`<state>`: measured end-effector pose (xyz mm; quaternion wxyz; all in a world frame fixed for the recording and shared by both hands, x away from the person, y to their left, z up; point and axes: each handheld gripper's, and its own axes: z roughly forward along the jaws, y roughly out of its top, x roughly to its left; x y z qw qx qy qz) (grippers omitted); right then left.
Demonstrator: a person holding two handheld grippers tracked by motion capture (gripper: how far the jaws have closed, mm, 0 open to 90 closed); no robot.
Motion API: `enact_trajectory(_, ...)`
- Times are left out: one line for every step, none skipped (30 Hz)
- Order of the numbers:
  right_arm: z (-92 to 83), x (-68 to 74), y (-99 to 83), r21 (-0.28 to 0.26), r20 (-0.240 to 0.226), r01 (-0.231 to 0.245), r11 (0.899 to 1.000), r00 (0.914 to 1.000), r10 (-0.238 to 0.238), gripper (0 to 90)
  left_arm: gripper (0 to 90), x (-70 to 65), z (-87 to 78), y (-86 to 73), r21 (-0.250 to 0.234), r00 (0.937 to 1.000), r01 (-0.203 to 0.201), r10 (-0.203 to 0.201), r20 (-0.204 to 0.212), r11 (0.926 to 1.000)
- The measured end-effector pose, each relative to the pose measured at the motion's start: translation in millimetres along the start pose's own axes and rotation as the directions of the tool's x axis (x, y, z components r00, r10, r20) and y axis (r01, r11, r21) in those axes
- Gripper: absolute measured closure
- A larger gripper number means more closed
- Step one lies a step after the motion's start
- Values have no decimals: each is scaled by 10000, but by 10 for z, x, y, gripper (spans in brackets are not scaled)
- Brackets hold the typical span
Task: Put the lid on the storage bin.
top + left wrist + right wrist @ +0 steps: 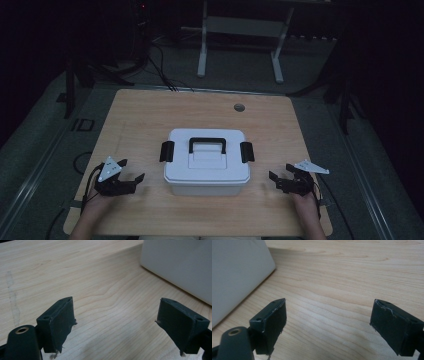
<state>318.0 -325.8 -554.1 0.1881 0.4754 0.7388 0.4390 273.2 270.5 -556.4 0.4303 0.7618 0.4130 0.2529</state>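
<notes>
A white lidded box (207, 162) with a black handle (207, 144) and a black latch on each side stands in the middle of the wooden table (150, 115). My left gripper (131, 170) rests left of the box, open, with nothing between its jaws. In the left gripper view the gripper (116, 300) frames bare wood, and the box wall (180, 265) sits at the upper right. On the other side of the box, my right gripper (280, 171) is open too. In the right gripper view the gripper (329, 300) holds nothing, with the box wall (237, 272) at the left.
A small round grommet (239, 107) sits in the table near its far edge. Behind the table stand a white desk frame (202, 60) and dark stands, with cables on the floor. The person's hands come in over the table's near edge.
</notes>
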Motion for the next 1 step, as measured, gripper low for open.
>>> enact_trajectory(5,5,-1,84,-12,48,10000,10000,-48,131,145,0,-2,-2,-58,10000,34,-34,-33,10000)
